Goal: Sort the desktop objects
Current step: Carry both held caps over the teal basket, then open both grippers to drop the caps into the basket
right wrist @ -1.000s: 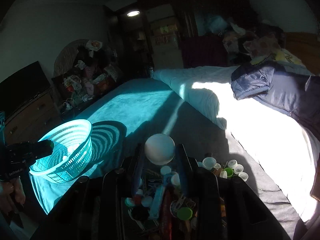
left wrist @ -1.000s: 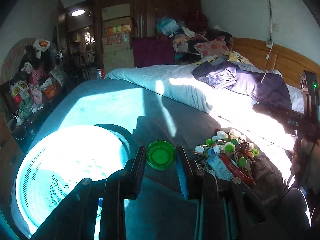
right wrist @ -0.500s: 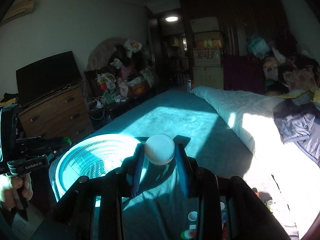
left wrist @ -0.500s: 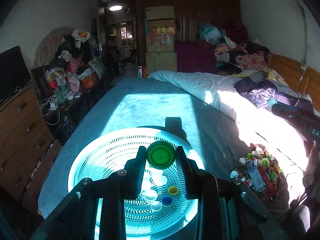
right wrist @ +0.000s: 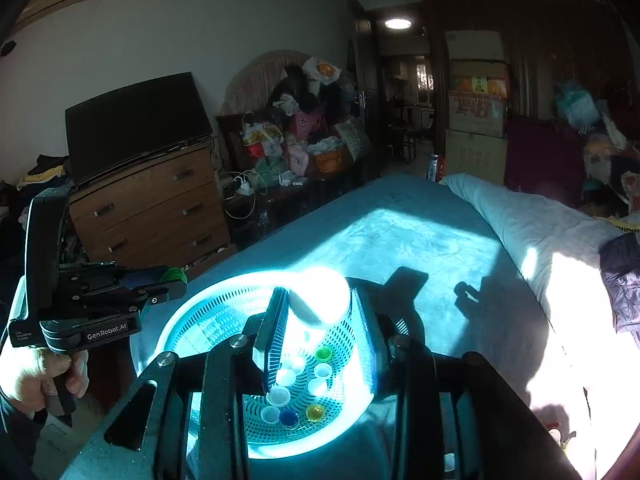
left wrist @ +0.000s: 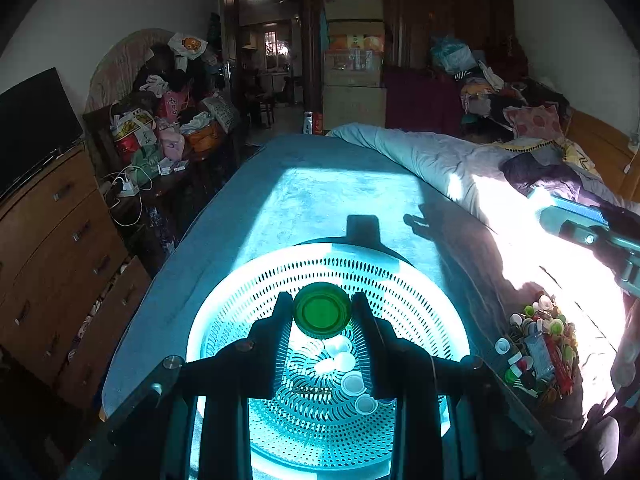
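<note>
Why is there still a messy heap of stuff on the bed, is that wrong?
That heap of caps and small packets sits loose on the bed cover, right of the basket, unsorted. Some caps already lie in the basket. The left gripper holds a green cap and the right gripper a white cap above it.

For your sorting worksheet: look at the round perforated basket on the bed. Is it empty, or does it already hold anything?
Not empty. The basket already holds several loose bottle caps on its perforated floor: mostly white, plus green, yellow and blue ones.

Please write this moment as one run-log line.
left gripper: holds green cap over basket | right gripper: holds white cap over basket
</note>
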Available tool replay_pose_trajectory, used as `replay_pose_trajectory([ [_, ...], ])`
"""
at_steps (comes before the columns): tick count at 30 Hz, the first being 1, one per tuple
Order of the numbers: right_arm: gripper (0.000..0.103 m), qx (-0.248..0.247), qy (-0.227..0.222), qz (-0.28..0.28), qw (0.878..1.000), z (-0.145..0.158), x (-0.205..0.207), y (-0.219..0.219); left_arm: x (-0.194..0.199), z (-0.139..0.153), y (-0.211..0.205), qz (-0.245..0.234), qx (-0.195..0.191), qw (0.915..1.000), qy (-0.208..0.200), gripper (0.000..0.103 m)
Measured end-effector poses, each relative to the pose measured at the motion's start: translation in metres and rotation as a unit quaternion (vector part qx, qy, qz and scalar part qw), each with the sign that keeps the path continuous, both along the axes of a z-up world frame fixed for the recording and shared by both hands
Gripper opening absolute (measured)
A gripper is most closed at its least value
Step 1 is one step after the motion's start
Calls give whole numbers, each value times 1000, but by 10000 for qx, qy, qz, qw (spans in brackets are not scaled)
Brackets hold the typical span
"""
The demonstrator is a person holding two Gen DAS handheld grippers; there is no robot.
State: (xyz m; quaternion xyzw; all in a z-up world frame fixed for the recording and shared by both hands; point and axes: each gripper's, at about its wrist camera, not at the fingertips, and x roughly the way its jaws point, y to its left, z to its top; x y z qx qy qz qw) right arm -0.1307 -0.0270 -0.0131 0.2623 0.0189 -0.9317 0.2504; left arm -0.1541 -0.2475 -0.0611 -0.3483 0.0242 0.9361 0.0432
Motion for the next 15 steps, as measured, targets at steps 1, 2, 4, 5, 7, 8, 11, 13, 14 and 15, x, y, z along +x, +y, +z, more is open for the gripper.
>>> replay_pose_trajectory([
  [1, 30, 11, -98, 68, 9999, 0, -4, -5, -6, -4, 0, -22, -42, 9999, -153, 31],
  [2, 30, 31, -227, 140, 9996, 0, -9, -9, -11, -9, -1, -71, -67, 9994, -335, 31],
  [4, 30, 50, -585, 319, 9978, -4, -22, -19, -21, -18, -1, -124, -81, 9978, -648, 31],
  [5, 30, 32, -755, 389, 9964, -6, -28, -23, -25, -22, -2, -146, -102, 9969, -769, 31],
  [7, 30, 15, -1003, 493, 9937, -8, -36, -28, -29, -26, -4, -156, -71, 9957, -913, 31],
  [8, 30, 2, -1121, 545, 9922, -10, -40, -30, -31, -27, -5, -150, -65, 9953, -954, 31],
  [11, 30, 17, -1315, 610, 9894, -14, -46, -36, -34, -31, -4, -132, -85, 9947, -1017, 31],
  [13, 30, 28, -1361, 628, 9887, -16, -48, -39, -34, -32, -3, -140, -127, 9944, -1039, 31],
  [14, 30, 38, -1371, 636, 9885, -17, -49, -41, -35, -33, -1, -145, -125, 9943, -1052, 31],
  [15, 30, 41, -1385, 651, 9882, -18, -49, -42, -35, -33, -1, -150, -128, 9942, -1054, 31],
])
